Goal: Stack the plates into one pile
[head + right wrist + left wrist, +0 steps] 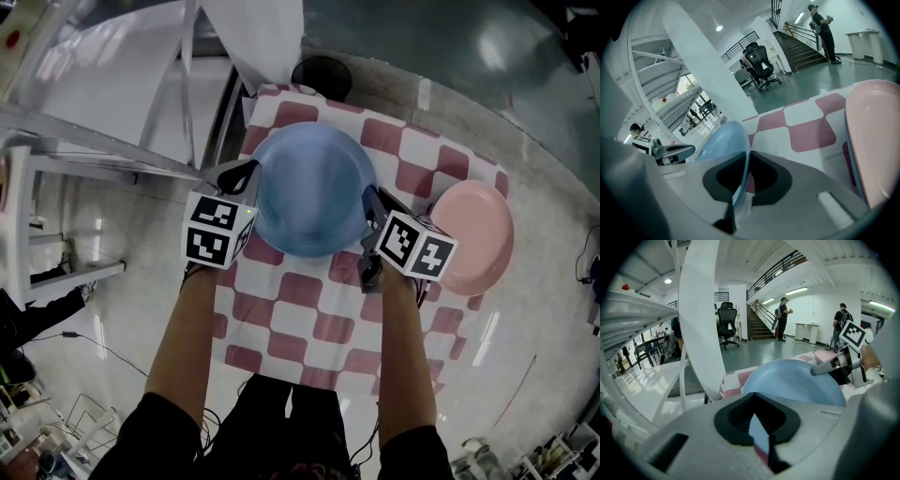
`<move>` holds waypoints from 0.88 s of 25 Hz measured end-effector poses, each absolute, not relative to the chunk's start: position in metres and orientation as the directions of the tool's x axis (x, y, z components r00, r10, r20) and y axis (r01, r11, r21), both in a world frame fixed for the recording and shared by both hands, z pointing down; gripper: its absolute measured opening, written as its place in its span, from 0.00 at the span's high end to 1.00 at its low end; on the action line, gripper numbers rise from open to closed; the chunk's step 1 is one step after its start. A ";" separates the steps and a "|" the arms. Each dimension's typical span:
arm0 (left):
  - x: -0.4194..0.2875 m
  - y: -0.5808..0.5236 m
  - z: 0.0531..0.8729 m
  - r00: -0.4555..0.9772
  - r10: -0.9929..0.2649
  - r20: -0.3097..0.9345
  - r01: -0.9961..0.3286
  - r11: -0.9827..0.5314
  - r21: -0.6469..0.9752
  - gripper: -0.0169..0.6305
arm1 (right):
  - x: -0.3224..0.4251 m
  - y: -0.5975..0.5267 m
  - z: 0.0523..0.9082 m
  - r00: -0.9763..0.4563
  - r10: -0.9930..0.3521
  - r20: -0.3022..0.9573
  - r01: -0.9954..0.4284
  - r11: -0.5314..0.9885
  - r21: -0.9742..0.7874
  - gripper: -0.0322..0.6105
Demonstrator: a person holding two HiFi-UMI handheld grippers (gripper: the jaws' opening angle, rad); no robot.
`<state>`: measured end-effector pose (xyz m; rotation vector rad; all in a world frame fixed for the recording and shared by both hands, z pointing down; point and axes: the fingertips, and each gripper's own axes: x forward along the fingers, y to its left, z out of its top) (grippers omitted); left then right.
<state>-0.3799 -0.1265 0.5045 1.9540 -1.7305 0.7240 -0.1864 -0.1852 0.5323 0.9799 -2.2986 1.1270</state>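
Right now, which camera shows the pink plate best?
The head view: the whole pink plate lies on the checkered cloth, right of the blue plate. The right gripper view shows it large but cut off at the frame's edge; the left gripper view catches only a sliver behind the blue plate.

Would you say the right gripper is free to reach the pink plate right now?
Probably not yet: the right gripper is shut on the rim of the blue plate, with the left gripper on the opposite rim. The pink plate lies close beside it, nothing between.
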 end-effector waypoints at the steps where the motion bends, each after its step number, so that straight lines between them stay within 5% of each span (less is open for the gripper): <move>1: -0.379 -0.127 0.504 0.086 -0.767 0.635 -0.991 -0.130 -0.024 0.98 | -0.185 -0.185 0.531 -0.678 -0.417 0.606 -0.734 0.426 -0.528 0.91; 22: -0.324 -0.147 0.479 0.156 -0.772 0.617 -0.972 -0.230 -0.041 0.98 | -0.117 -0.194 0.497 -0.651 -0.519 0.553 -0.749 0.326 -0.577 0.90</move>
